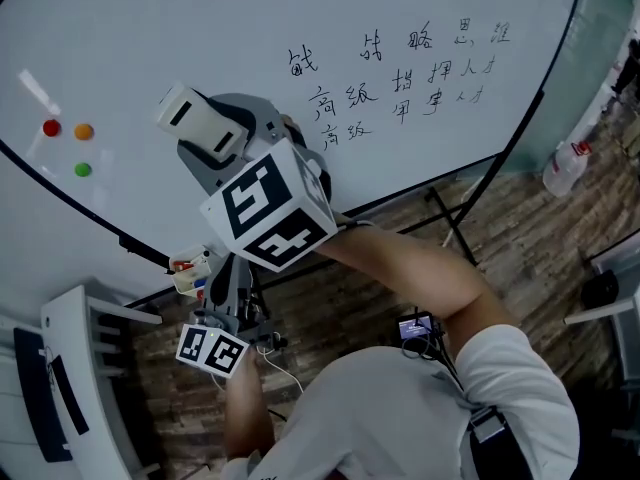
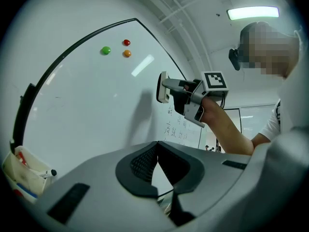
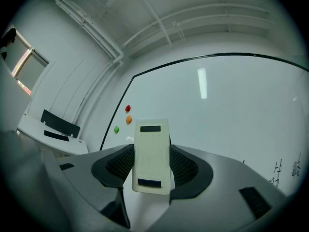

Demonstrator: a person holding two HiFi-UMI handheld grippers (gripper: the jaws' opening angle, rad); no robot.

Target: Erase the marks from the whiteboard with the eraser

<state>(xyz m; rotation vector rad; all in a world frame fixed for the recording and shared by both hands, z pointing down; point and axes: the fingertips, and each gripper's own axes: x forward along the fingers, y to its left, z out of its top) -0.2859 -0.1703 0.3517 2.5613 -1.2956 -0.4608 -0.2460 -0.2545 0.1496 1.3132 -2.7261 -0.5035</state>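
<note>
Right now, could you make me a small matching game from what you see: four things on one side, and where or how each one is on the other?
Things:
1. eraser
2. left gripper
3. green magnet
4. writing

Place or state:
A. shut, holding nothing
B. on the right part of the board, in the head view
C. clamped between the jaws of the right gripper
D. just below the orange magnet, near the board's left edge in the head view

Pairs: 1-C, 2-A, 3-D, 4-B
</note>
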